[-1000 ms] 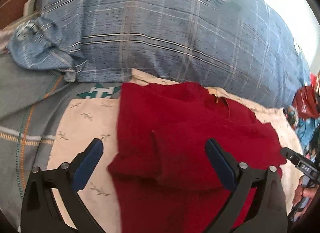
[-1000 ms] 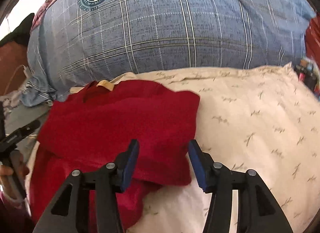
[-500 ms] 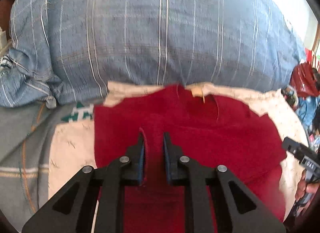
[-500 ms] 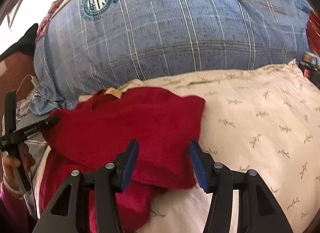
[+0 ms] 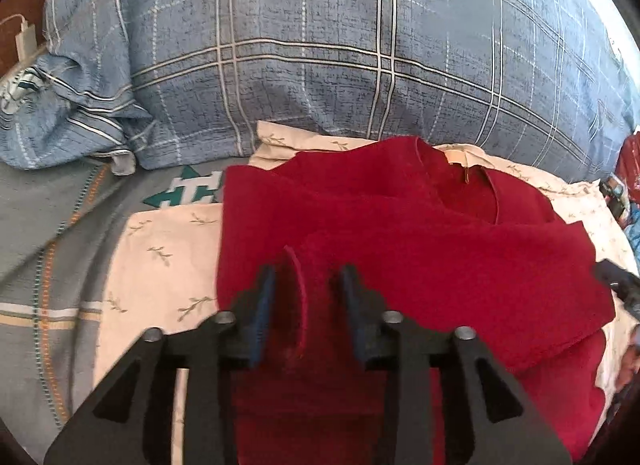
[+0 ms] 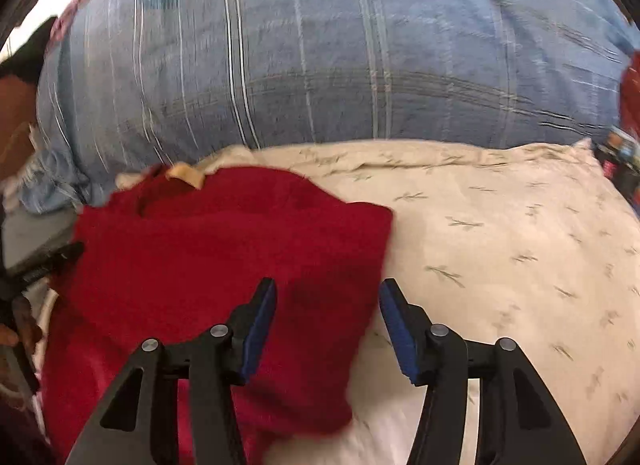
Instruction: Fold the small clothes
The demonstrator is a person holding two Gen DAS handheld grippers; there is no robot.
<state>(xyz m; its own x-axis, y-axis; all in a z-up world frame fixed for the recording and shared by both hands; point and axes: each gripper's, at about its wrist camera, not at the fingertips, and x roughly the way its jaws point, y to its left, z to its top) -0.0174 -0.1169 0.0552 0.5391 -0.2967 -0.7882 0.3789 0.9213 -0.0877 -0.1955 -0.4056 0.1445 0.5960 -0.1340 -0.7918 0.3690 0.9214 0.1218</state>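
A small red knit garment (image 5: 420, 249) lies partly folded on a cream leaf-print pillow (image 5: 160, 257), its neckline and tan label toward the back. My left gripper (image 5: 306, 293) hovers over the garment's left part with its jaws partly apart; a raised ridge of red fabric stands between them, and the pads do not press it. In the right wrist view the garment (image 6: 224, 257) fills the left half. My right gripper (image 6: 328, 313) is open over its right edge, with one finger above the red cloth and the other above the pillow (image 6: 500, 249).
A big blue plaid pillow (image 5: 320, 53) rises behind the garment and also shows in the right wrist view (image 6: 340, 57). A grey striped bedsheet (image 5: 48, 225) lies to the left. A charger and cable (image 5: 24, 45) sit at the far left. Clutter lies at the right edge (image 5: 624, 185).
My left gripper shut on a red fabric ridge, then opened partway and let it go. My right gripper stayed open and moved slightly closer over the garment's right edge.
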